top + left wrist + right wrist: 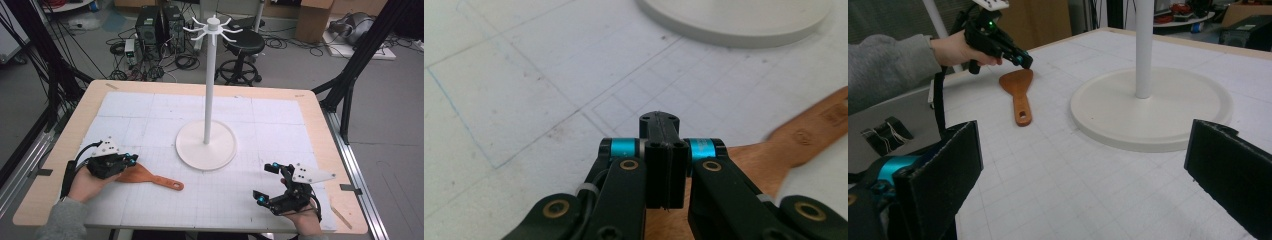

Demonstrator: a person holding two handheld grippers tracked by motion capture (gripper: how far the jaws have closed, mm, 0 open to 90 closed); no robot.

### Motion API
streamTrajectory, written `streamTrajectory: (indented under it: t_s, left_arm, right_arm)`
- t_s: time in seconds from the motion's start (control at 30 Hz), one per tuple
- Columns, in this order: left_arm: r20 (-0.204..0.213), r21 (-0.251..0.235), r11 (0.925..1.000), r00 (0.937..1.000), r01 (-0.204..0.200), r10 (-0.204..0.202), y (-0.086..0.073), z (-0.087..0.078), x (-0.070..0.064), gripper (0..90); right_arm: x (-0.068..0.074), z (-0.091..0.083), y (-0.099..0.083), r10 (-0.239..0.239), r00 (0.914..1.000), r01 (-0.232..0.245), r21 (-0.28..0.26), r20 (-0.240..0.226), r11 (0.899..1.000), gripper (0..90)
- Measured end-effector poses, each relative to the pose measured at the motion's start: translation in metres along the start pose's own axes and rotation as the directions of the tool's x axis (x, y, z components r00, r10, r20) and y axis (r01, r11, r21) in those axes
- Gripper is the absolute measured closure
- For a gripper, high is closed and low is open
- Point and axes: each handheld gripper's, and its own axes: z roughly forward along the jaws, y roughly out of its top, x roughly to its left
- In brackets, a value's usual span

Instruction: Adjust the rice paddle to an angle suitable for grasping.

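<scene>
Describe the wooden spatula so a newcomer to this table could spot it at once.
Start at the tall white stand mid-table, then look toward the near left side. The spatula lies flat on the white gridded mat, blade beside the left tool. It is the one brown wooden item, with a hole in its handle.

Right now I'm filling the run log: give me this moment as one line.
left gripper: shut, over spatula blade | right gripper: open, empty | spatula: flat on mat | stand: mid-table

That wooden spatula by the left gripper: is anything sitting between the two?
Nothing visible does. The left gripper, its jaws pressed together, hovers right at the blade end of the wooden spatula, which lies flat on the white mat.
</scene>
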Motion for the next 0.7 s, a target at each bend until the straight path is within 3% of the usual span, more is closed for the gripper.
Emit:
streamTrajectory:
  t_s: [0.37,0.53,0.6,0.7]
  left_arm:
    - [-0.045,0.033,0.9979,0.9975,0.056,-0.054,-0.003,0.012,0.017,89.6]
    - [-0.045,0.058,0.9973,0.9981,0.045,-0.042,-0.003,0.02,0.018,89.6]
    - [-0.038,0.062,0.995,0.9963,0.079,-0.076,-0.003,0.019,0.02,89.6]
    - [-0.043,0.07,0.9948,0.9965,0.074,-0.071,-0.002,0.018,0.017,89.6]
  right_arm:
    - [-0.001,0.0,0.0,0.007,1.0,-0.007,-0.004,-0.001,1.0,1.1]
    - [0.0,0.001,0.0,0.002,1.0,-0.002,-0.003,0.0,1.0,1.1]
    - [-0.001,0.0,0.0,0.007,1.0,-0.007,-0.005,0.0,1.0,1.1]
    - [-0.002,-0.002,0.001,0.011,0.9999,-0.011,-0.014,0.005,1.0,1.1]
